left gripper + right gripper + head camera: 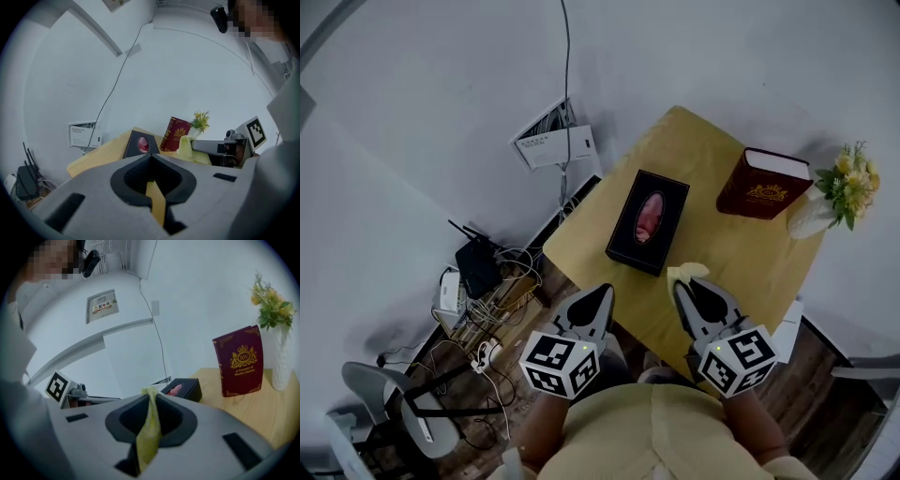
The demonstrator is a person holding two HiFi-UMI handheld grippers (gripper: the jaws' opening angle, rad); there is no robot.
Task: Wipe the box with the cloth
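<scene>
A black box [647, 220] with an oval opening that shows pink lies on the wooden table [741, 262], towards its left edge. In the head view both grippers hover at the table's near edge, short of the box. My right gripper [682, 284] is shut on a yellow-green cloth [688, 273], which sticks out at its tips. The right gripper view shows the cloth [149, 427] pinched between the jaws, with the box [185, 389] just beyond. My left gripper [602, 297] is shut with nothing in it, and the box [140, 144] stands ahead of it.
A dark red book [764, 185] stands at the table's far right, next to a white vase of yellow flowers [842, 192]. On the floor to the left are a black router and tangled cables [478, 272] and a grey chair [394, 403]. The walls are white.
</scene>
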